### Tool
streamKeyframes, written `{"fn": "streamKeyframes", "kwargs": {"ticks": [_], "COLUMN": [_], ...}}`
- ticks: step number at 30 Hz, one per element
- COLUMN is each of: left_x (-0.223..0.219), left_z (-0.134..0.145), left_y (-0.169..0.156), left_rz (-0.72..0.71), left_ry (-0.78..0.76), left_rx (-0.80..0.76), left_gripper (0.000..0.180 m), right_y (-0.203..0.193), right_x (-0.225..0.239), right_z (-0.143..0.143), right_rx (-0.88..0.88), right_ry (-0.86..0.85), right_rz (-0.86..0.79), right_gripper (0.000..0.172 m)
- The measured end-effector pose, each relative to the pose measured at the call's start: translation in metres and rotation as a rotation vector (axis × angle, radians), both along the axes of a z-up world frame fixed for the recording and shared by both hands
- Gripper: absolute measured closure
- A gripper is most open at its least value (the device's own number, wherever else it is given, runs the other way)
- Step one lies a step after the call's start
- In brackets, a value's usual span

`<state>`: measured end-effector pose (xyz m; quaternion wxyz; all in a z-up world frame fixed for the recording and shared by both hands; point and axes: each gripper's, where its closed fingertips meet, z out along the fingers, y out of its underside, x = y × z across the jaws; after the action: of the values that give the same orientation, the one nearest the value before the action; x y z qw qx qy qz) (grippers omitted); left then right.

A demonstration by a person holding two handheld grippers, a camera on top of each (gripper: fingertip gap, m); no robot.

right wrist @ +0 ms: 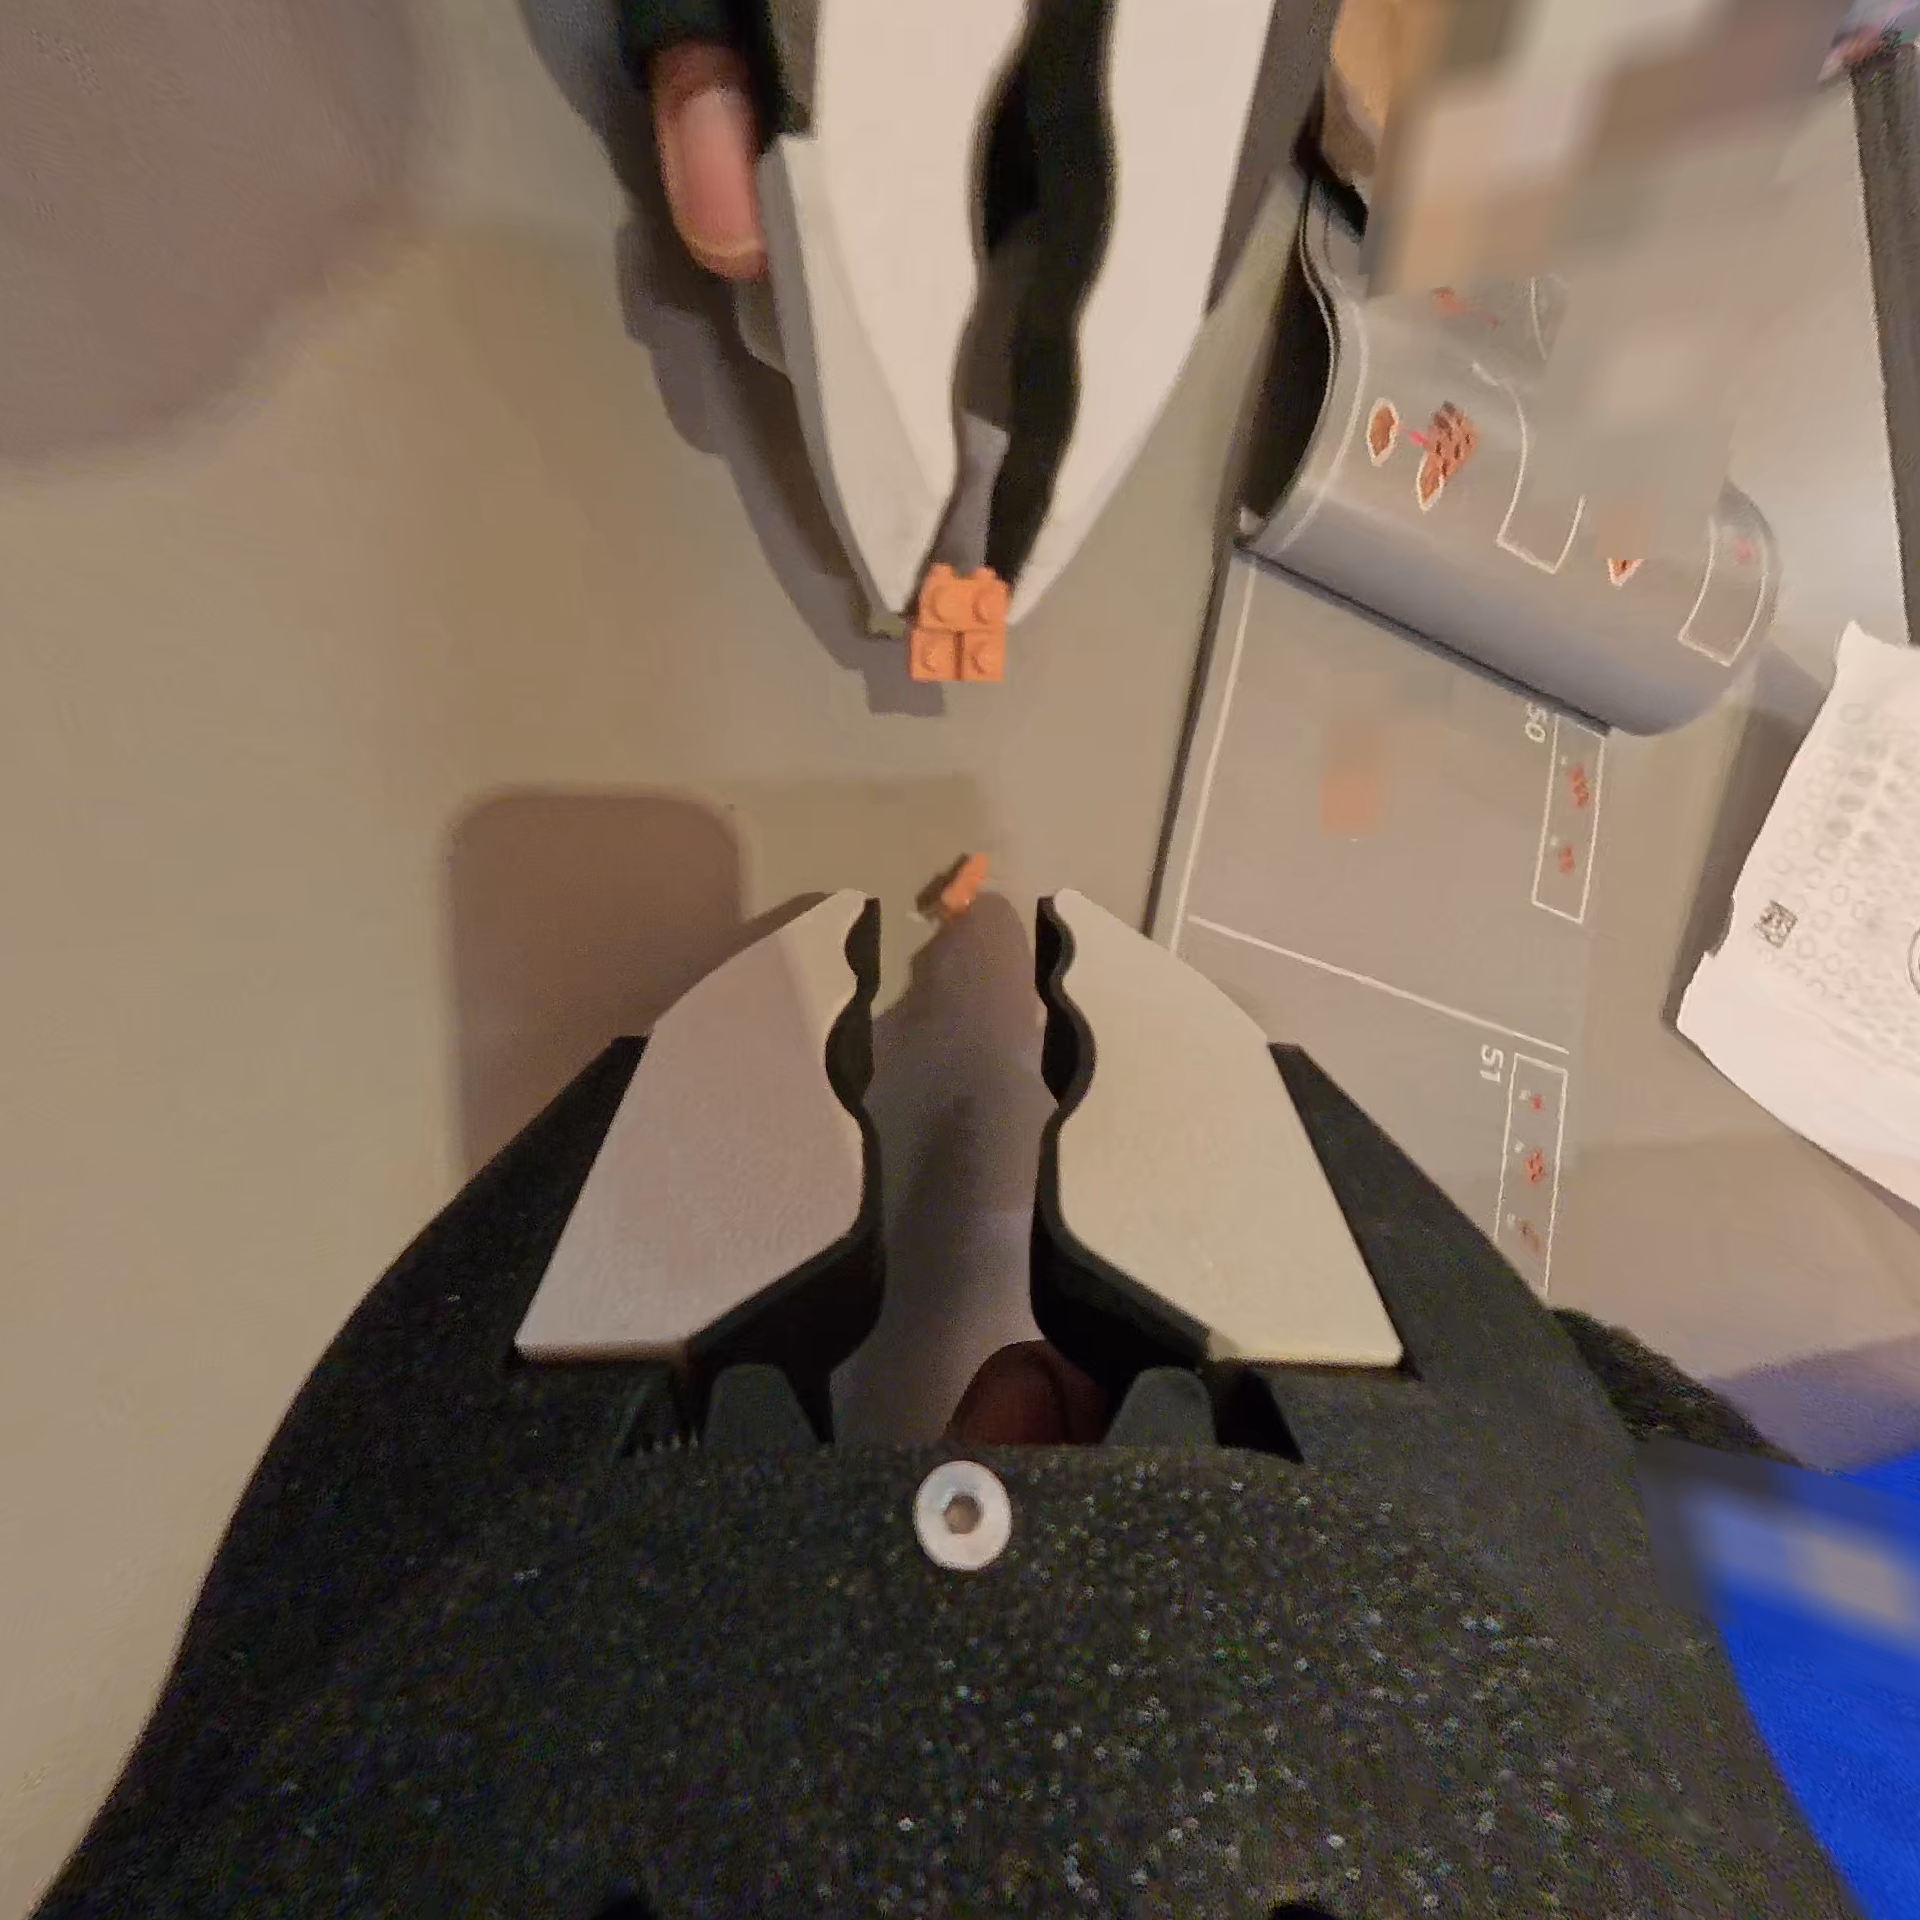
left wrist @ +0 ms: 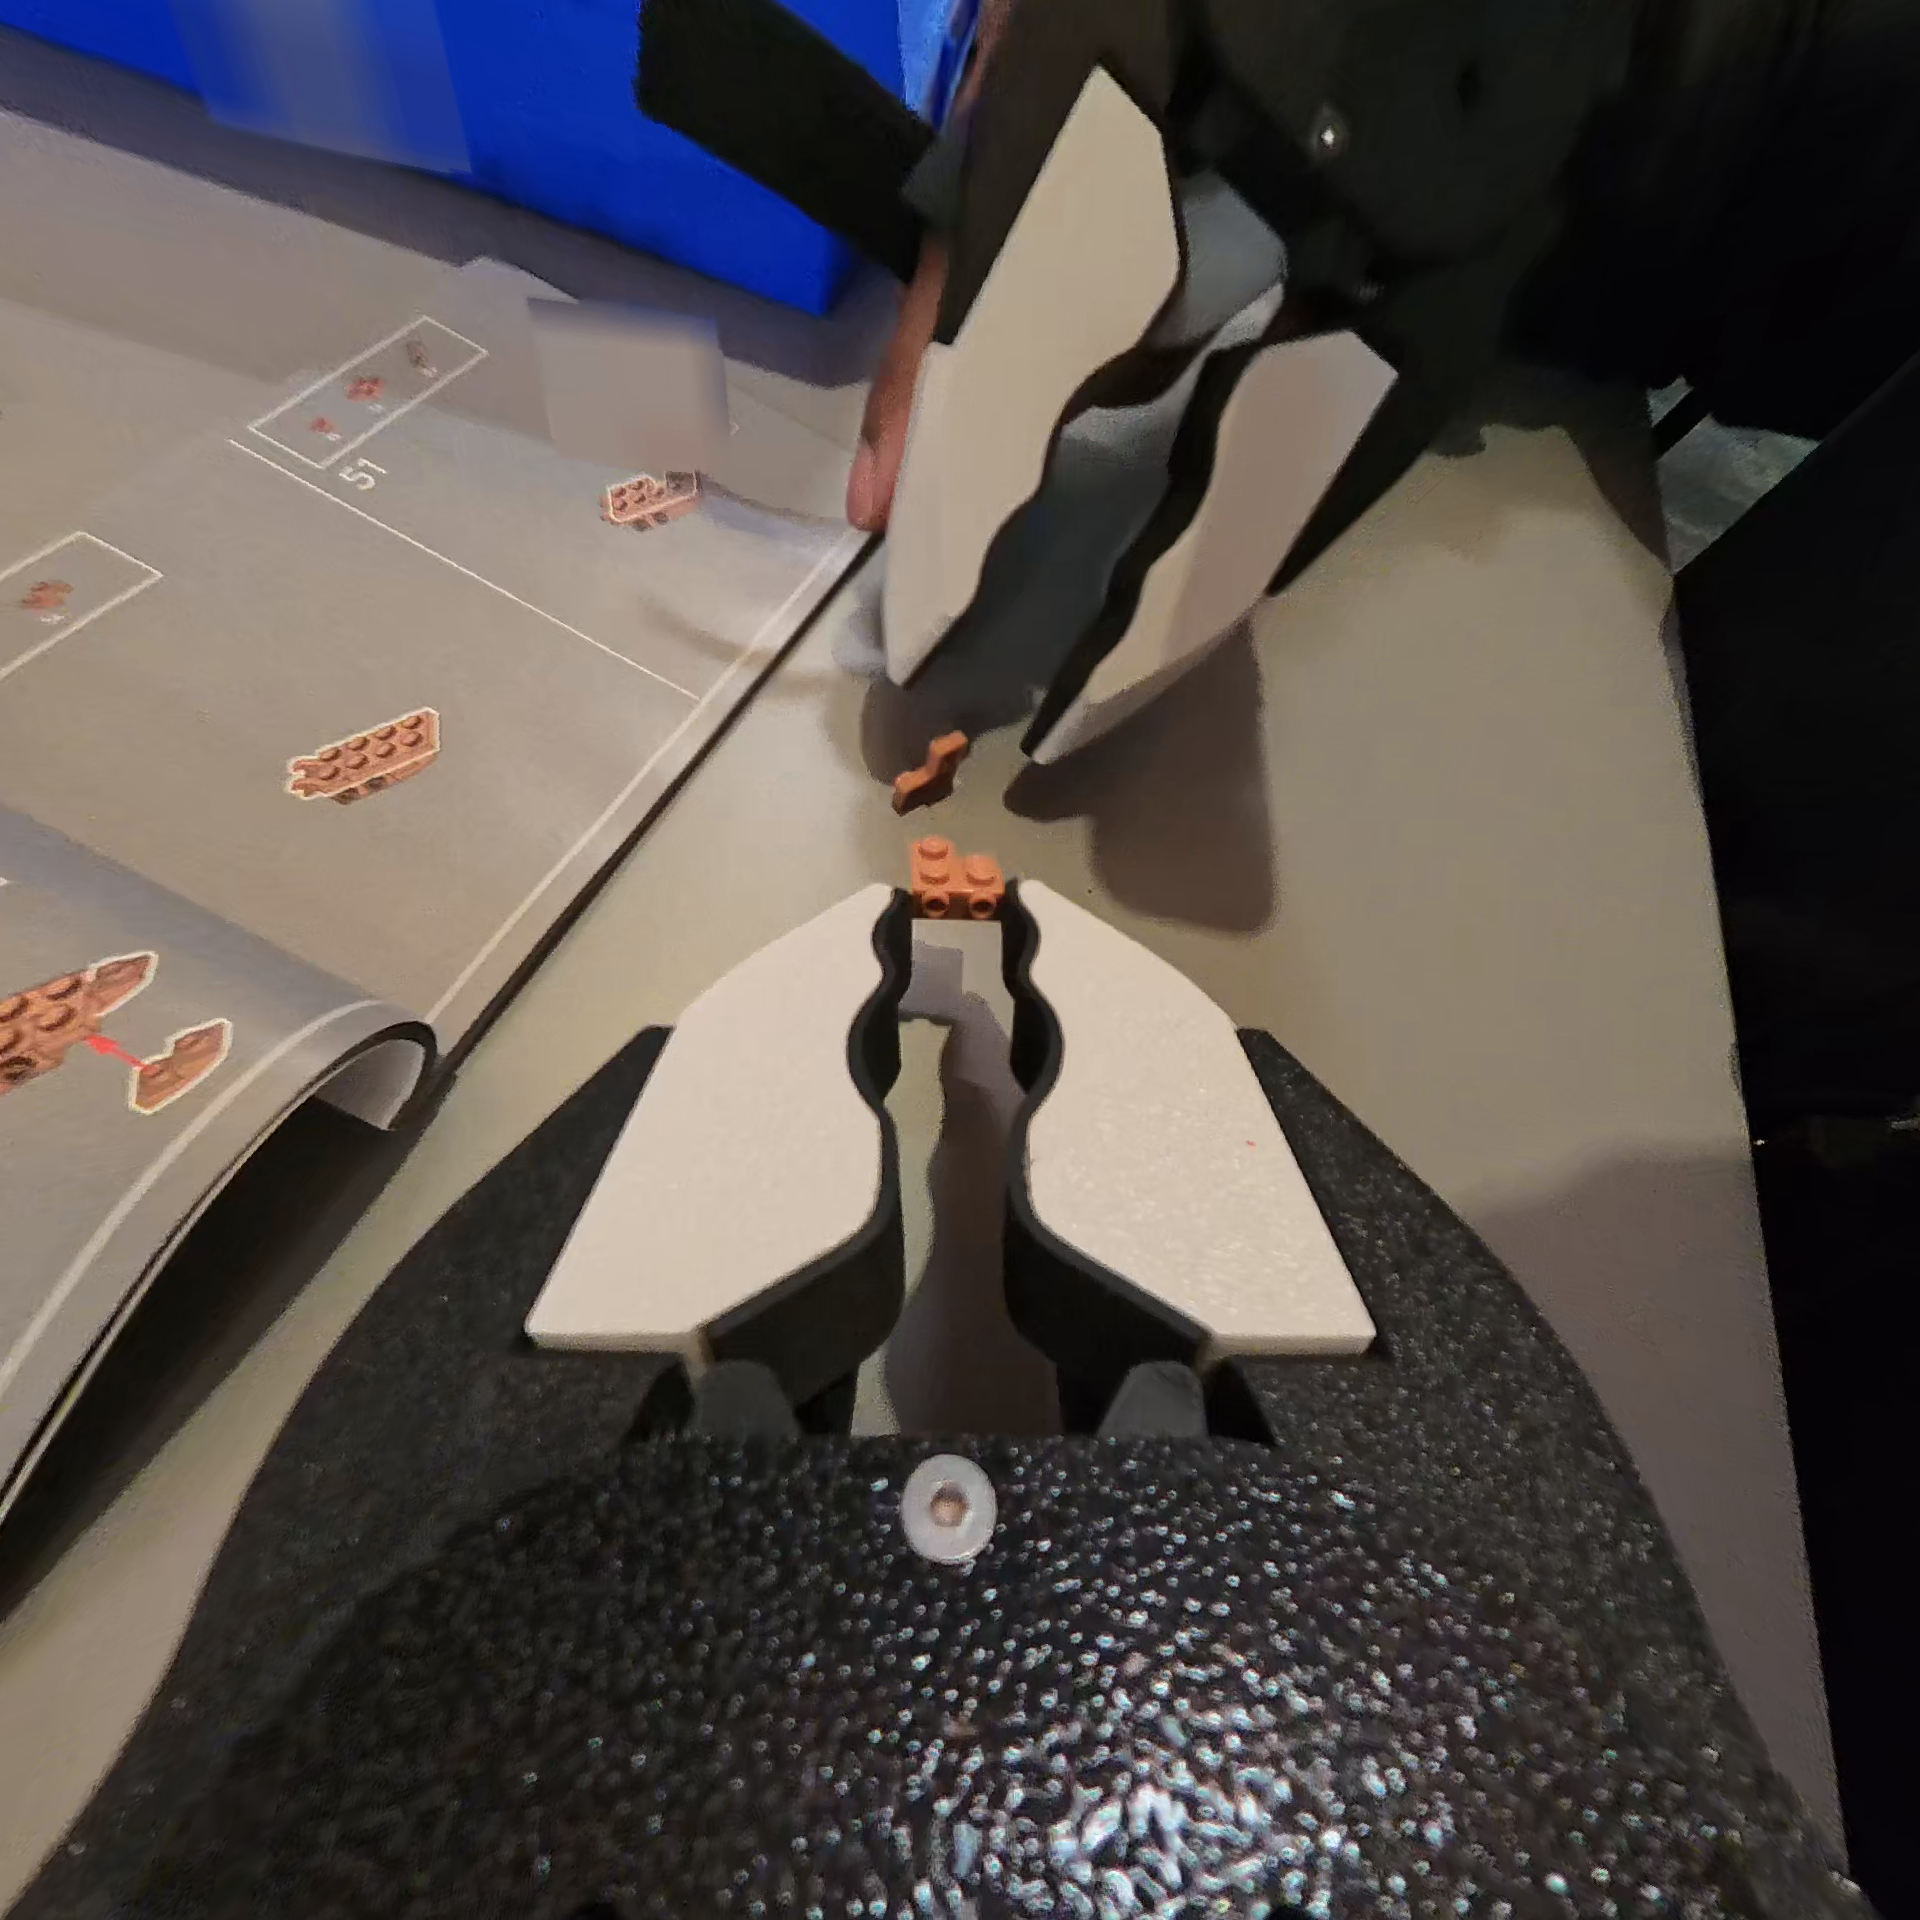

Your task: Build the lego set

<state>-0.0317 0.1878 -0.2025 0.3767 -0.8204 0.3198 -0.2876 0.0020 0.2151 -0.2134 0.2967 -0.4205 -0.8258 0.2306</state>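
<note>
The left gripper point(left wrist: 954, 902) fills the foreground of its own view, its two fingers point(left wrist: 831, 935) pinching a small orange brick point(left wrist: 952, 880) by its sides at the very tips, studs up, above the grey tabletop point(left wrist: 1403, 883). Just ahead of the brick a smaller brown piece point(left wrist: 928, 772) lies on the tabletop, in the shadow of the right gripper point(left wrist: 966, 717), which points down at it from above. The right gripper's fingers point(right wrist: 1132, 966) are spread with nothing between them; in its own view the brown piece point(right wrist: 954, 883) sits just past the fingertips, apart from both pads. An open instruction booklet point(left wrist: 312, 623) lies flat beside the grippers, one page curled up at its near edge. A blue box point(left wrist: 520, 114) stands behind the booklet, and a white printed sheet point(right wrist: 1808, 935) lies past it.
</note>
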Motion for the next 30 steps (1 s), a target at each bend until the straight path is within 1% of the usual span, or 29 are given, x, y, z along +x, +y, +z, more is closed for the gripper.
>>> {"fn": "streamKeyframes", "kwargs": {"ticks": [4, 8, 17, 30], "left_x": [0.002, 0.004, 0.011, 0.018], "left_z": [-0.006, -0.013, -0.022, -0.023], "left_y": [-0.001, 0.0, 0.01, 0.013], "left_rz": [0.006, 0.015, 0.056, 0.048], "left_ry": [0.038, 0.082, 0.153, 0.185], "left_rx": [-0.02, -0.031, -0.037, -0.012], "left_gripper": [0.164, 0.164, 0.164, 0.164], "right_y": [0.001, -0.005, -0.007, -0.015], "right_x": [0.007, 0.005, 0.006, 0.004], "right_z": [-0.013, -0.014, -0.014, -0.014], "right_rx": [0.001, -0.023, -0.053, -0.07], "right_ry": [-0.072, -0.08, -0.092, -0.077], "right_rz": [-0.001, -0.002, -0.033, -0.013], "right_gripper": [0.146, 0.147, 0.147, 0.146]}}
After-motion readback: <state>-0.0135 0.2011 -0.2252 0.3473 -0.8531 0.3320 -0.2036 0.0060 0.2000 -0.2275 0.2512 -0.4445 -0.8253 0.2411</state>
